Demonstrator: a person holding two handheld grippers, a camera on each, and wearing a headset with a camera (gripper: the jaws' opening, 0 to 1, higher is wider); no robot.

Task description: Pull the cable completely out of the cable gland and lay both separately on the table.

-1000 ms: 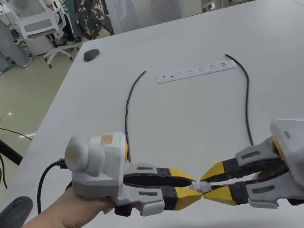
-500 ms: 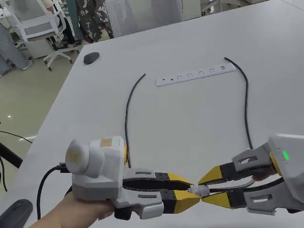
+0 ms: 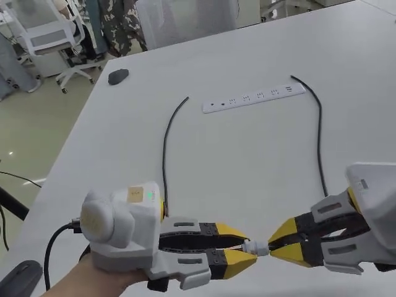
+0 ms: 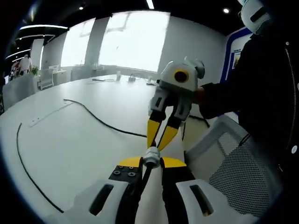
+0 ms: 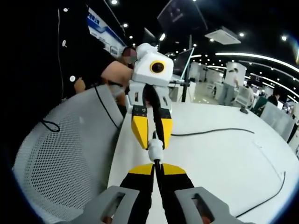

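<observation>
The left gripper point(image 3: 241, 247) has its jaws clamped on the cable gland point(image 3: 252, 248) above the table point(image 3: 247, 154), the right gripper point(image 3: 276, 249) pinches the cable point(image 5: 157, 162) just beside it, so the pull wants to run straight along the cable, both grips firm

Head view looks down over the table point(image 3: 247, 154); gripper views face each other closely, sharing the gland point(image 4: 151, 157).

White table point(image 3: 247, 161): power strip point(image 3: 253, 97) at 12 o'clock, its black cord point(image 3: 320, 136) trailing toward 3 o'clock. Dark rounded object point(image 3: 117, 76) at 11 o'clock. Office chair point(image 3: 46, 34) beyond.
</observation>
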